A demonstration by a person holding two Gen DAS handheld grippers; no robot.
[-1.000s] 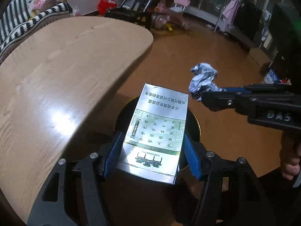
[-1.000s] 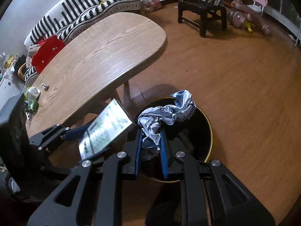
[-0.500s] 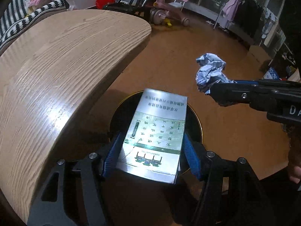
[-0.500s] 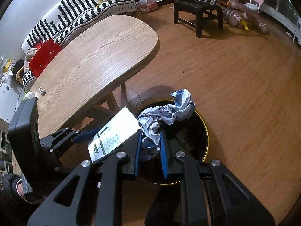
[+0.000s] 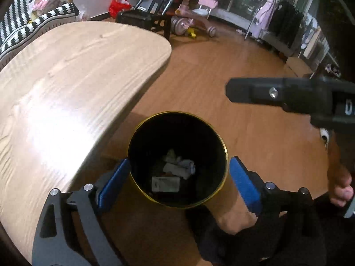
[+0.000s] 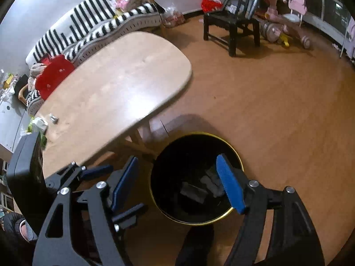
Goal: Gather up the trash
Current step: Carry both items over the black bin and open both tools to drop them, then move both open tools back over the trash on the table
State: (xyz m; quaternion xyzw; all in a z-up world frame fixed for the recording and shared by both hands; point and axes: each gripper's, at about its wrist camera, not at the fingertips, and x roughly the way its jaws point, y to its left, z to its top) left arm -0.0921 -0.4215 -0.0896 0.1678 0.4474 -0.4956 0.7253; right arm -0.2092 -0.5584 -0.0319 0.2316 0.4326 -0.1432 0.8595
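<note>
A black trash bin with a gold rim stands on the floor beside the table; it also shows in the right wrist view. Inside lie a flat printed box and crumpled paper. My left gripper is open and empty, its blue pads either side of the bin, above it. My right gripper is open and empty over the bin; it shows from the side in the left wrist view.
A rounded wooden table lies left of the bin, with small scraps at its far end. A black chair, pink ride-on toys and a striped sofa stand further off on the wood floor.
Both grippers opened. The printed box dropped from the left one and the crumpled paper from the right one; both now lie inside the bin.
</note>
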